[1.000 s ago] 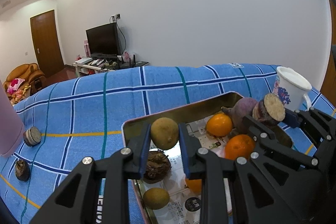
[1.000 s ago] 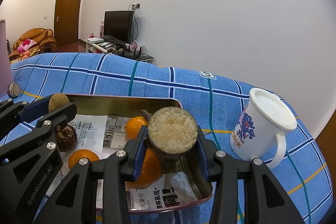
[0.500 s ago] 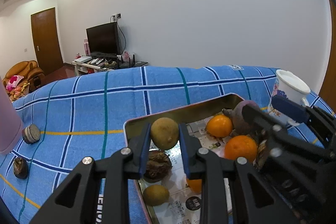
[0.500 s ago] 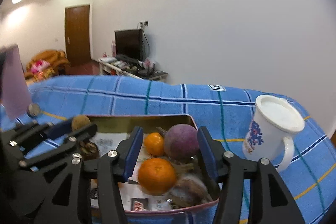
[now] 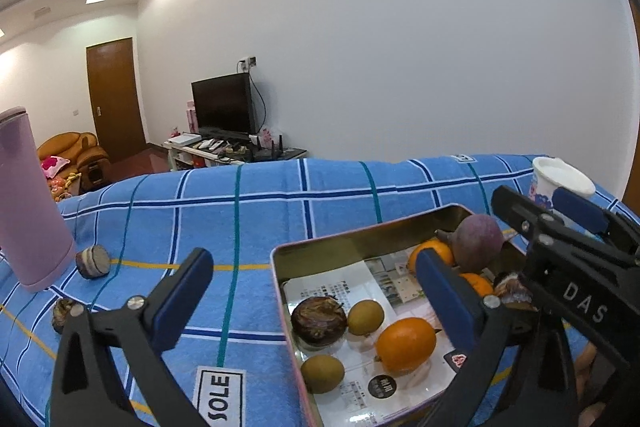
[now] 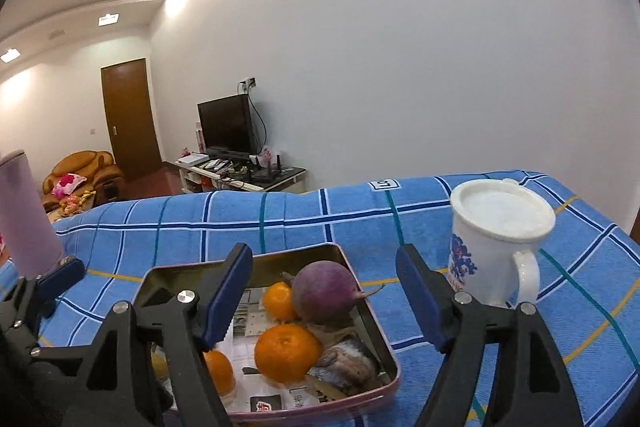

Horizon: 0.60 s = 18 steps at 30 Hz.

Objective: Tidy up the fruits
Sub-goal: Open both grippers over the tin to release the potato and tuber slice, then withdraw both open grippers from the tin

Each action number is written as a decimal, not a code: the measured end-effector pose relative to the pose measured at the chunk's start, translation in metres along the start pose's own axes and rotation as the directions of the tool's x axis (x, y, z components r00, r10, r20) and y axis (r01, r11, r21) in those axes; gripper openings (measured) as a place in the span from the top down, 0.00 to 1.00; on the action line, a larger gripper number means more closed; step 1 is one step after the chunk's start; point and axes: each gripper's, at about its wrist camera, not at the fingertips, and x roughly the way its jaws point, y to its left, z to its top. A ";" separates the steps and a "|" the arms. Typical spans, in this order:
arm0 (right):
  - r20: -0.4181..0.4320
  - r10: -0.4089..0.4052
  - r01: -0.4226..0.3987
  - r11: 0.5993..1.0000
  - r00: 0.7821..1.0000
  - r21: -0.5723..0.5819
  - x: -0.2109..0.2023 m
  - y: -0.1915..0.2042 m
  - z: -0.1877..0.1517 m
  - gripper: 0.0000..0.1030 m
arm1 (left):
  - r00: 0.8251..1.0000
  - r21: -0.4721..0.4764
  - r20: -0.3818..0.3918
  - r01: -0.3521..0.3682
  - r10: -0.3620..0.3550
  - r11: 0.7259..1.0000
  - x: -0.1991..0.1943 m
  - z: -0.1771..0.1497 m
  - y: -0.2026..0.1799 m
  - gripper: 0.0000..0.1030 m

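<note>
Shallow gold metal tray (image 5: 360,239) mostly filled; both grippers spread, empty.
Two brown cut pieces (image 5: 93,261) (beside the pink cylinder) are left on the blue checked cloth (image 5: 280,195).

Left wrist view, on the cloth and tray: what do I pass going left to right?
Pink tumbler → cut root piece → dark round fruit → brown-green fruit → purple radish → white mug.

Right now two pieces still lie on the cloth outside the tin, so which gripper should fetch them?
Left. The left gripper is open and empty, nearer the cut piece and dark piece. The right gripper hangs over the tin.
</note>
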 end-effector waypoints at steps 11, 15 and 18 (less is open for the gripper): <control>0.131 -0.010 0.006 1.000 0.991 0.031 -0.020 -0.007 0.002 0.14 | 1.000 -0.027 0.003 -0.014 0.014 1.000 -0.004 -0.003 0.006 0.00; 0.154 -0.020 0.018 1.000 0.988 0.016 -0.023 -0.004 0.001 0.14 | 0.999 -0.030 0.014 -0.035 0.036 0.999 -0.007 -0.004 0.007 0.00; 0.160 -0.027 0.028 1.000 0.987 -0.001 -0.024 0.000 -0.001 0.14 | 0.999 -0.027 0.026 -0.038 0.039 0.999 -0.011 -0.005 0.008 0.00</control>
